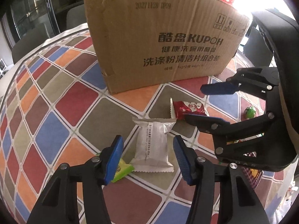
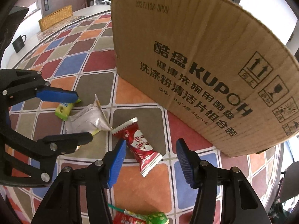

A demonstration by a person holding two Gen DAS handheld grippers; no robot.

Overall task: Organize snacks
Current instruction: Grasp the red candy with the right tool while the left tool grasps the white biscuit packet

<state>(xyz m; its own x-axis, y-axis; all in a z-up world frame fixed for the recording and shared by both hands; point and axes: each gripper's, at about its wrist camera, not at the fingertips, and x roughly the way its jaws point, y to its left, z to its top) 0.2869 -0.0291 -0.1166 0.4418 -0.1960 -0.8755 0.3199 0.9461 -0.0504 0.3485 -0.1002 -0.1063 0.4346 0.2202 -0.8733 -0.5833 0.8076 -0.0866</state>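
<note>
A silver snack packet (image 1: 154, 143) lies on the checked tablecloth between the open fingers of my left gripper (image 1: 148, 161); it also shows in the right wrist view (image 2: 86, 120). A green packet (image 1: 121, 170) lies under the left finger. A red packet (image 2: 142, 145) lies between the open fingers of my right gripper (image 2: 149, 163); it shows in the left wrist view (image 1: 188, 109) too. The right gripper (image 1: 209, 105) is open beside it. The left gripper (image 2: 82, 117) stands open around the silver packet. A tall cardboard box (image 1: 162, 43) stands behind the snacks.
A green lollipop (image 2: 149, 217) and more wrappers lie near the table's front edge. A green sweet (image 1: 250, 112) lies to the right. A dark mug (image 2: 18, 43) and a gold box (image 2: 55, 16) stand at the far left. Chairs surround the round table.
</note>
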